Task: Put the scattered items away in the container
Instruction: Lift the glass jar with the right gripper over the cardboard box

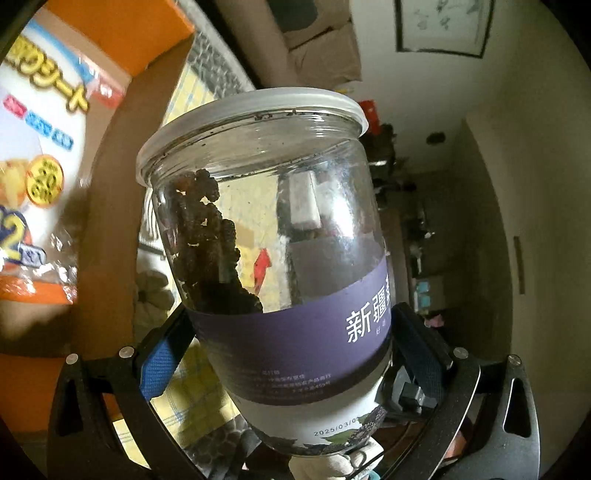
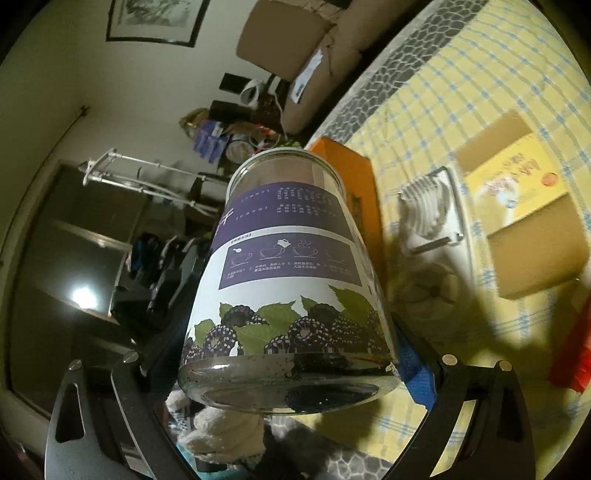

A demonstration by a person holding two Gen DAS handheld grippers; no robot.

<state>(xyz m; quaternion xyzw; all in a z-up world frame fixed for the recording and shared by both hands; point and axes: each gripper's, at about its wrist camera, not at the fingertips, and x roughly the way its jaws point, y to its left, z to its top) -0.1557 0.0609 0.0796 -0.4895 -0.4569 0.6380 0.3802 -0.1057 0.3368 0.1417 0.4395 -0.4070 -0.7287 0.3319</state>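
Observation:
A clear jar (image 1: 273, 236) with a white lid, a purple label and dark dried berries inside fills the left wrist view. My left gripper (image 1: 291, 354) is shut on its lower body and holds it tilted in the air. The same jar (image 2: 291, 280) shows in the right wrist view, base toward the camera, with my right gripper (image 2: 291, 362) shut on its base end. An orange container (image 2: 351, 184) with brown cardboard walls lies just beyond the jar on the yellow checked cloth (image 2: 461, 81). In the left wrist view the container (image 1: 118, 33) is at the upper left.
A white and orange snack bag (image 1: 37, 155) sits in the container. A yellow and brown box (image 2: 517, 206) and a white wire slicer (image 2: 432, 214) lie on the cloth. A red item (image 2: 572, 354) is at the right edge. Room clutter stands behind.

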